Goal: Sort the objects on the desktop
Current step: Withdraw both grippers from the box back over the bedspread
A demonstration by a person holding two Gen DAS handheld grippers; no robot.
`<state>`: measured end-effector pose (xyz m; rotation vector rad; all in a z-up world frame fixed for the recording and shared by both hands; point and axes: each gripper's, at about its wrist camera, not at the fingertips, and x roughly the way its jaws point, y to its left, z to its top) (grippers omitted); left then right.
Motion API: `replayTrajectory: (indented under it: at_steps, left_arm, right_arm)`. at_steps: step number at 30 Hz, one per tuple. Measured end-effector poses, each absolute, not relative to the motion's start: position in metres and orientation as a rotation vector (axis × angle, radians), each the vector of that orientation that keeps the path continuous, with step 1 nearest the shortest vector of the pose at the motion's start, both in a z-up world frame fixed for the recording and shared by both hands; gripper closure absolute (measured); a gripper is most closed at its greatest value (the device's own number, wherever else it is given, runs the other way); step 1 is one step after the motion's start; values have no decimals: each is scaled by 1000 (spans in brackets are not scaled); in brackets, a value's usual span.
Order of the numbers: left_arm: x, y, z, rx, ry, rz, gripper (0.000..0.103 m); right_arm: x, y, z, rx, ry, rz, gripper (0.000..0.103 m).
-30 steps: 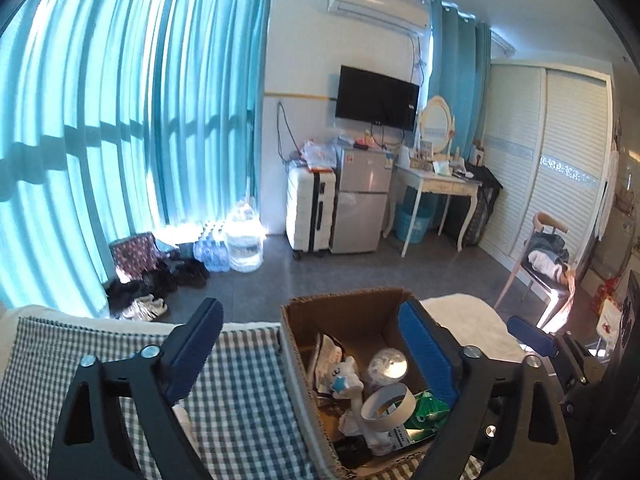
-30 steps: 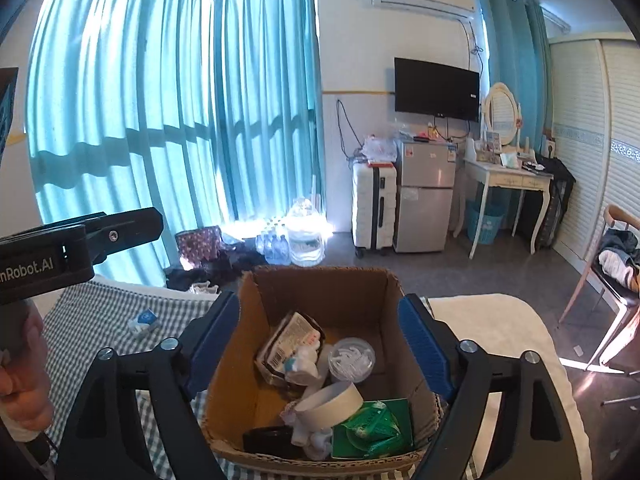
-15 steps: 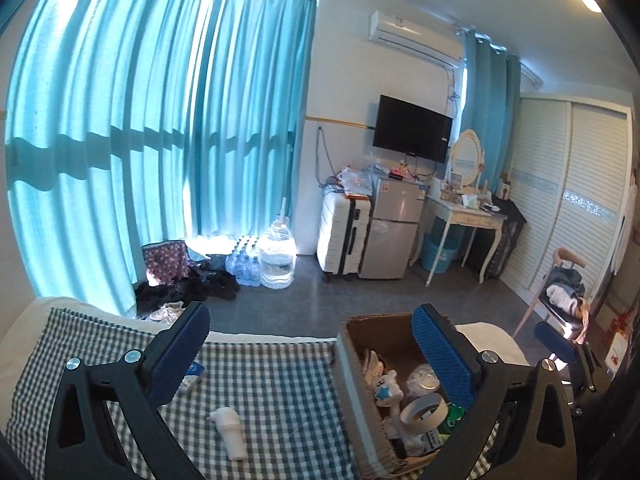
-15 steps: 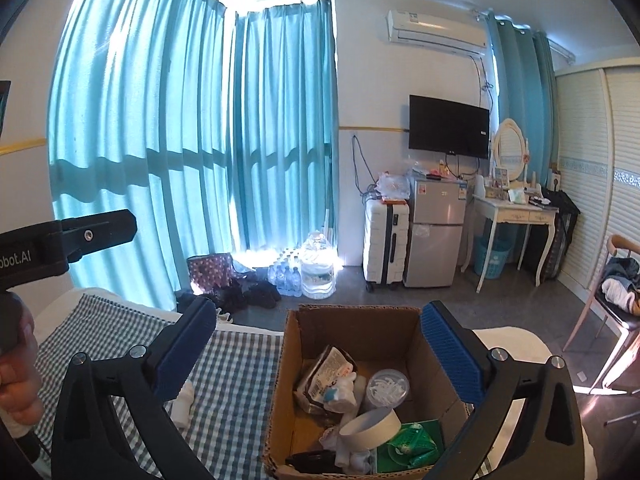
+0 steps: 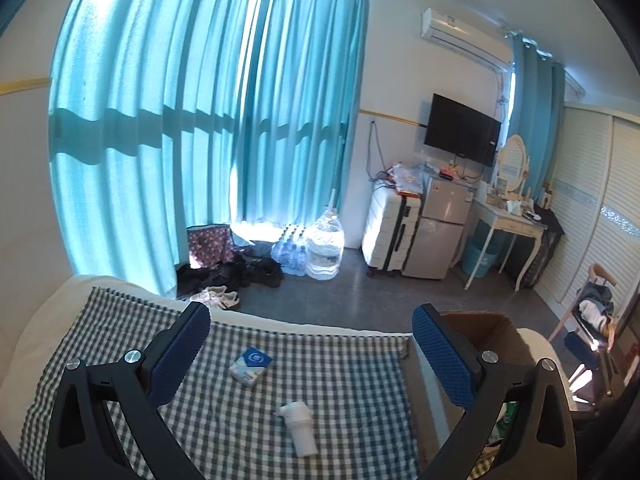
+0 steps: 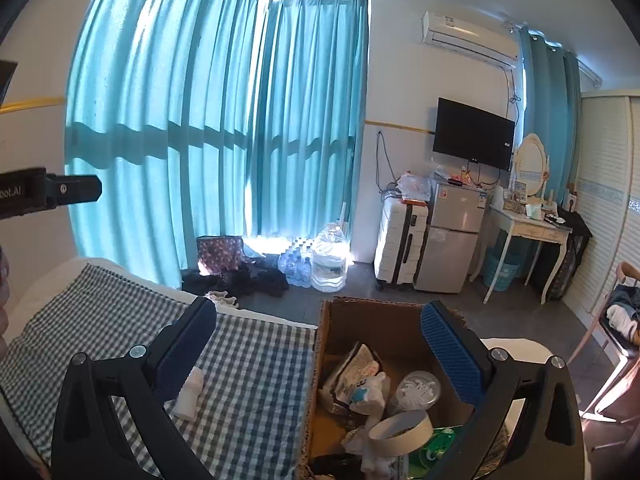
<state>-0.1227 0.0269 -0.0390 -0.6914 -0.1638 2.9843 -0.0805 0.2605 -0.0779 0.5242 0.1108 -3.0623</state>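
The left tongs [image 5: 310, 354] are standing wide apart with nothing between them, hovering over the checked cloth [image 5: 352, 384]. A small blue-and-white packet [image 5: 250, 366] is lying between their tips, with a white bottle [image 5: 299, 428] on its side nearer their base. The cardboard box [image 5: 486, 326] is sitting behind their right finger, partly hidden by it.

The right tongs [image 6: 318, 354] are also gaping wide and holding nothing, above the box [image 6: 362, 316]. A tape roll [image 6: 402, 432], a clear lidded cup [image 6: 416, 390], crumpled wrappers [image 6: 352, 368] and a green pack [image 6: 434, 450] are crowding the box between their fingers.
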Motion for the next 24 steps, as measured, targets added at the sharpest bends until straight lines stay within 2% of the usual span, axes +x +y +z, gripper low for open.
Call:
replayTrajectory:
  at_steps: [6,24]
  left_arm:
    - [-134,7,-58,-721,-132,3004,0]
    - [-166,-44,-106,-801,-89,3062,0]
  right_arm:
    - [-88,245,-87,524,85,-3029,0]
    - [-119,162,-129,626,266,-2883,0]
